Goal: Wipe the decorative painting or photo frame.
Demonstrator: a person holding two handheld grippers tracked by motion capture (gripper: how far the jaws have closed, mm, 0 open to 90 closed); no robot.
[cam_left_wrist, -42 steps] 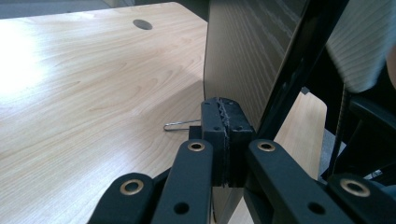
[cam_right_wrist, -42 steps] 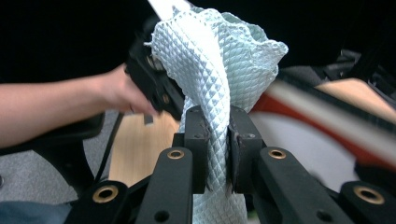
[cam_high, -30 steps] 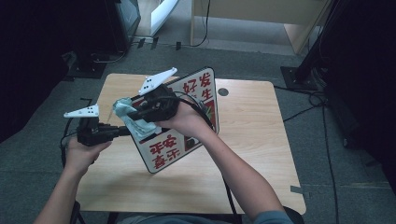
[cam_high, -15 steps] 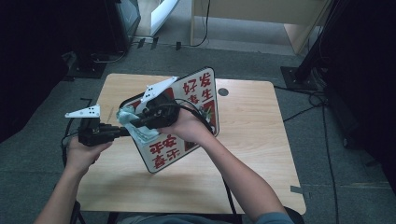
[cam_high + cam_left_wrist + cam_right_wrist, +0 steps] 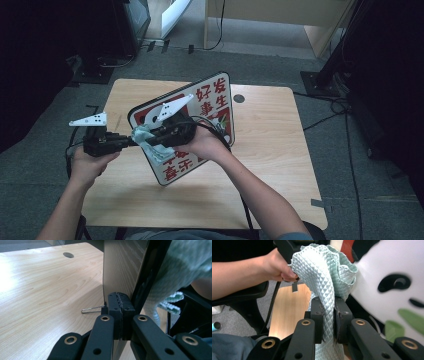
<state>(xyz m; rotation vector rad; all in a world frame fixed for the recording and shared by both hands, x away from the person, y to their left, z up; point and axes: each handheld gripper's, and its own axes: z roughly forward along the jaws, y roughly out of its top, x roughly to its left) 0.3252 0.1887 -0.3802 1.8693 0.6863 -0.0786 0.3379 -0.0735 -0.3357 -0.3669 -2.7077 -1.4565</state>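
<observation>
At frame centre above the table point(image 5: 280, 150), my left tool point(image 5: 131, 142) is clamped on the sign board's point(image 5: 212, 102) edge to steady it upright, so my right tool point(image 5: 150, 137), clamped on the cloth point(image 5: 324, 270), can wipe its face.

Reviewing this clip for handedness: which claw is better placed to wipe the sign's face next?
The right claw. It is shut on the pale green cloth, right against the sign. The left claw is clamped on the sign's edge, holding it tilted up.
</observation>
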